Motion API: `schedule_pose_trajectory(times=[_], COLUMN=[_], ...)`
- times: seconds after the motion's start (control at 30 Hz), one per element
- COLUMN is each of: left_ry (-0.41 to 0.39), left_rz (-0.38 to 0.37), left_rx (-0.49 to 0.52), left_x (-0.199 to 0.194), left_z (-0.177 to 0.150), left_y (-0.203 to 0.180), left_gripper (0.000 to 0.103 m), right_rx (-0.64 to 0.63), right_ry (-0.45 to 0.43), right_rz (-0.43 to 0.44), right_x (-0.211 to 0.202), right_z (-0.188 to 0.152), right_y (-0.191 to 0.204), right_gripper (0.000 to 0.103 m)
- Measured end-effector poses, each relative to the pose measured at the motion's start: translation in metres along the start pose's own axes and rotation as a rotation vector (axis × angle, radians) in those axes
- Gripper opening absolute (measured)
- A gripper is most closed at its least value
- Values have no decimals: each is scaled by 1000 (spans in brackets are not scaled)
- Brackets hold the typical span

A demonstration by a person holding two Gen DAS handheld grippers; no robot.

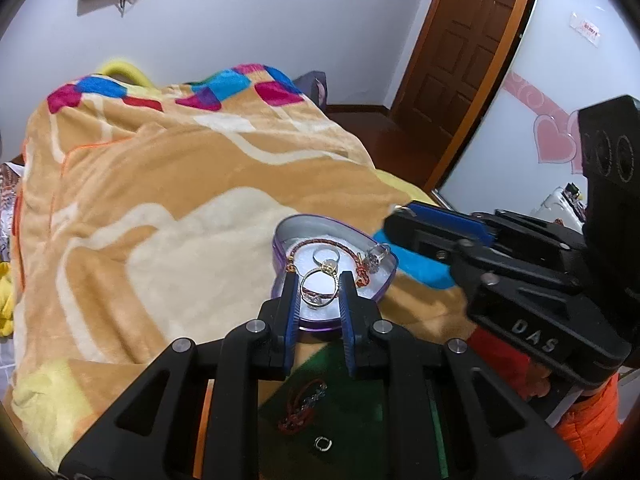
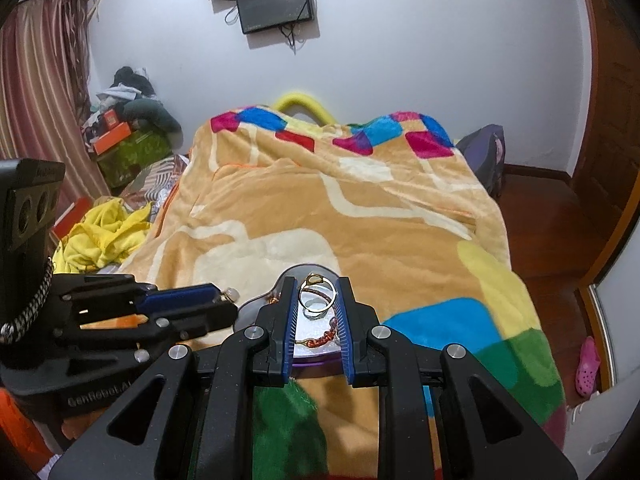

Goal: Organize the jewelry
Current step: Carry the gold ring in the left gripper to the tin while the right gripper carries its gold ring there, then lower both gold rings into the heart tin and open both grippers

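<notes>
A purple heart-shaped tin (image 1: 277, 249) with a white lining lies on the bed blanket. In it are a red braided bracelet (image 1: 320, 245), a silver ring (image 1: 326, 257) and a stone-set ring (image 1: 376, 257). My left gripper (image 1: 318, 280) hovers just over the tin, shut on a gold ring (image 1: 316, 300) that stands upright between its blue pads. My right gripper (image 2: 316, 282) is also over the tin (image 2: 312, 362), shut on a gold ring (image 2: 314, 280) with a heart-shaped top. Each gripper shows in the other's view, the right (image 1: 400, 212) and the left (image 2: 226, 295), with something small at its tip.
Below the tin, a green patch of blanket (image 1: 352, 412) carries another red bracelet (image 1: 300, 408) and a small metal ring (image 1: 323, 443). The tan blanket (image 2: 360, 216) covers the bed. A yellow cloth (image 2: 104, 236) lies left; wooden floor (image 2: 560, 232) and a door (image 1: 464, 44) are right.
</notes>
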State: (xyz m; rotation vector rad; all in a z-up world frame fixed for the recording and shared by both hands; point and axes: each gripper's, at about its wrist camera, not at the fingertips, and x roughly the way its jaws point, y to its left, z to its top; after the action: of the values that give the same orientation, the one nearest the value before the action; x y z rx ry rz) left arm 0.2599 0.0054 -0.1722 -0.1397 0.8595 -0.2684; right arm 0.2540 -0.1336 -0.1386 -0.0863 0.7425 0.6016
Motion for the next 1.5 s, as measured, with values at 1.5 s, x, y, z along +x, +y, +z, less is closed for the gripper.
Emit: schedule_pose_trajectory(times=[1.5], left_ry=[-60], left_rz=[108], left_rx=[-17], left_x=[-61], left_z=[-7], left_y=[5], left_gripper=[36], right_rx=[-19], right_ry=[55], right_rz=[8], right_x=[-21], right_z=[-8], right_y=[16], right_gripper=[25])
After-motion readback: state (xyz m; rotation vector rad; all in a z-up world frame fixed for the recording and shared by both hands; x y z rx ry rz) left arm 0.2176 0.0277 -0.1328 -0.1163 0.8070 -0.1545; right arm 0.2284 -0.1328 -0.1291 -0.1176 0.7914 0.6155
